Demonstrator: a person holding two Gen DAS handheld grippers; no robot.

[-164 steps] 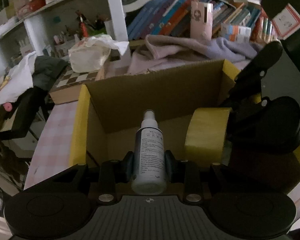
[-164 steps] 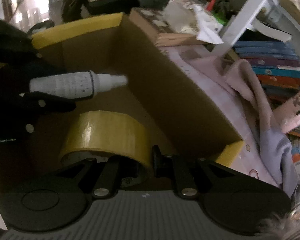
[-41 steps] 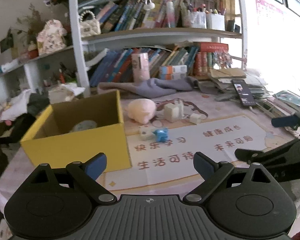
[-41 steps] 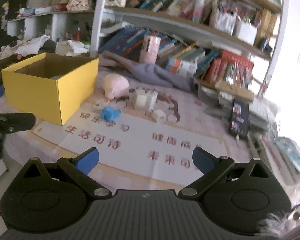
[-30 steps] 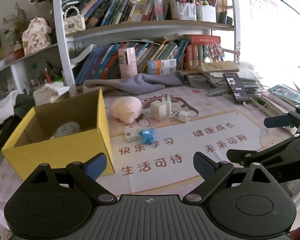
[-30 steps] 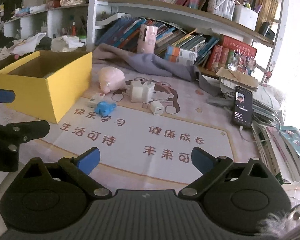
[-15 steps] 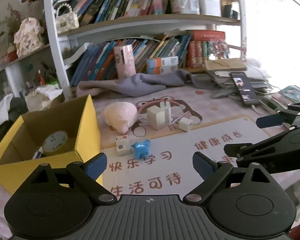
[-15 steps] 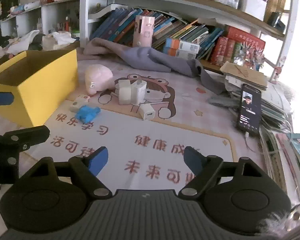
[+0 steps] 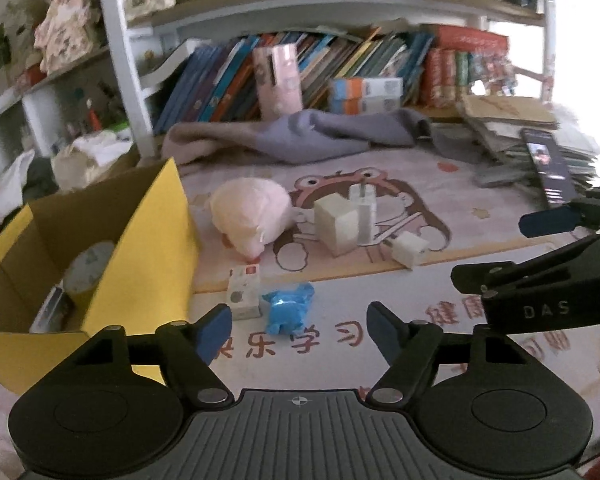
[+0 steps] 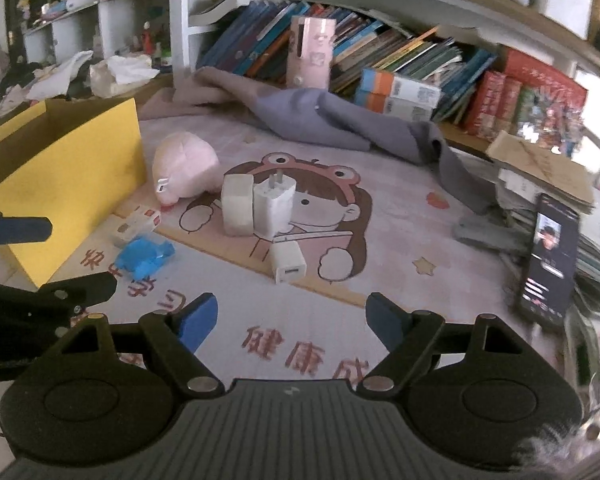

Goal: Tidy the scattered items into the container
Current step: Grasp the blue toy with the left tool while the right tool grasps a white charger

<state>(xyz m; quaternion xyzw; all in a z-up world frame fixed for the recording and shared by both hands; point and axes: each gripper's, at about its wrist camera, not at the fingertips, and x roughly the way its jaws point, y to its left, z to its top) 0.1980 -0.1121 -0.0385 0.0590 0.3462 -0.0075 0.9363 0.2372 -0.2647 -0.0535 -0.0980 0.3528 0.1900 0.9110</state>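
Hovering released and empty, the left tongs point(image 9: 300, 326) — jaws just narrowing — frame the blue toy point(image 9: 287, 313) at lower centre; right tongs point(image 10: 290, 318) gape too; yellow box point(image 9: 156, 240) stands left.

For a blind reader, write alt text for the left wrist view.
The open left gripper hovers over a blue wrapped item and a small white box on a printed mat, beside a yellow box. A pink plush and white chargers lie behind.
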